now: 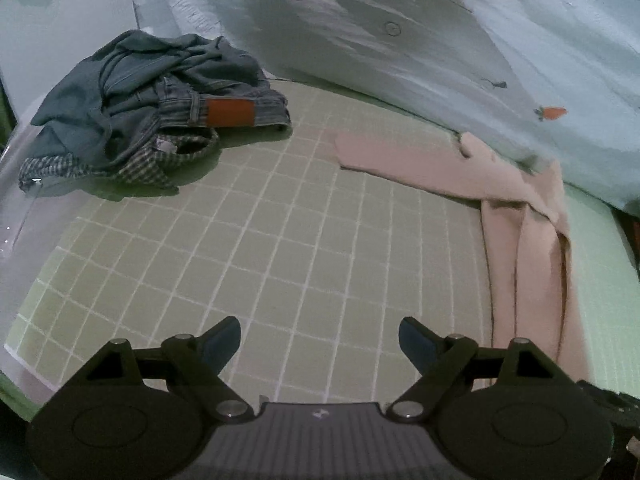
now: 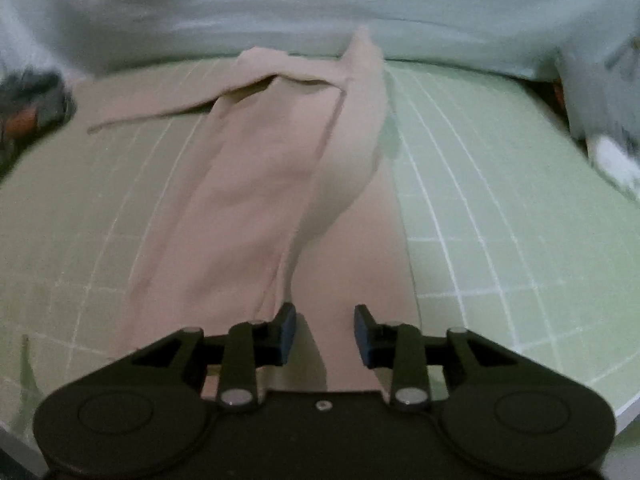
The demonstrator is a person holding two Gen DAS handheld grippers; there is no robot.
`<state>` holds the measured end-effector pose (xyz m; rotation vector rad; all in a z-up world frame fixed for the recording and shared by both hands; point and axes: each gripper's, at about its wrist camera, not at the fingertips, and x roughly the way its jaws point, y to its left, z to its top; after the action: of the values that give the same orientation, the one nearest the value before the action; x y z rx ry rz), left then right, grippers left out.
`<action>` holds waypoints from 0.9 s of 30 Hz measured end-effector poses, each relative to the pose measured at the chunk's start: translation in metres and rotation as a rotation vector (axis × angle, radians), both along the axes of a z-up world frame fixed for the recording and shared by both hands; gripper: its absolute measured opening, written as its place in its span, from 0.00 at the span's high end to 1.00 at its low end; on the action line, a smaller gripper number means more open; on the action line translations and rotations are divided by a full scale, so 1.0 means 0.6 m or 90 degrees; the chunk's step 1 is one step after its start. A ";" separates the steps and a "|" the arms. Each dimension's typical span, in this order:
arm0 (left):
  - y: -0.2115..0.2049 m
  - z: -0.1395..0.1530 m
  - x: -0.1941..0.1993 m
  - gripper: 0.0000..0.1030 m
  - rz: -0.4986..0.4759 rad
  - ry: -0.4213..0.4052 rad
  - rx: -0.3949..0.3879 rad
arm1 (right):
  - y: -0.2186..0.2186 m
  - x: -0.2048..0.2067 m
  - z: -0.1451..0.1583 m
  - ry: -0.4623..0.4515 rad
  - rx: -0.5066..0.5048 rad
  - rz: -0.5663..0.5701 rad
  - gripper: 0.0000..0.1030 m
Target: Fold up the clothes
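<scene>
A pale pink garment (image 2: 280, 168) lies lengthwise on the green grid mat (image 2: 480, 200), one sleeve stretched out to the left; it also shows at the right of the left wrist view (image 1: 524, 264). My right gripper (image 2: 325, 334) is open just above the garment's near end, jaws apart with pink cloth showing between them, nothing held. My left gripper (image 1: 320, 344) is open and empty over bare mat (image 1: 240, 240), to the left of the garment.
A pile of clothes (image 1: 152, 108) with dark jeans on top of a checked garment sits at the mat's far left. A pale blue bedsheet with small carrot prints (image 1: 440, 40) lies behind the mat. The mat's white edge (image 2: 624, 408) runs at the near right.
</scene>
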<state>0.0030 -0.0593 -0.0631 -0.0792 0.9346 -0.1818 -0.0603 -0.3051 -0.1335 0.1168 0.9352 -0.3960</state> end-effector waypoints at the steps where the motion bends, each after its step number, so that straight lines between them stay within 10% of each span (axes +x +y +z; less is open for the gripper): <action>1: 0.000 -0.001 0.007 0.16 0.001 0.001 -0.001 | -0.003 0.004 0.003 -0.001 -0.003 -0.002 0.61; 4: -0.001 -0.003 0.038 0.15 0.011 0.002 0.003 | -0.023 0.023 0.022 -0.036 -0.002 -0.023 0.32; 10: -0.011 -0.014 0.125 0.15 0.027 0.005 0.013 | -0.049 0.087 0.052 -0.074 -0.045 -0.021 0.19; 18: -0.031 -0.043 0.306 0.15 0.016 0.012 0.022 | -0.124 0.228 0.083 -0.161 -0.029 -0.028 0.24; 27: -0.110 -0.095 0.434 0.16 -0.033 0.027 0.050 | -0.211 0.426 0.038 -0.118 0.019 -0.044 0.37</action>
<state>0.2635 -0.1254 -0.1202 0.0131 0.9854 -0.1920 0.1955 -0.4319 -0.1107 0.2097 0.7552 -0.4273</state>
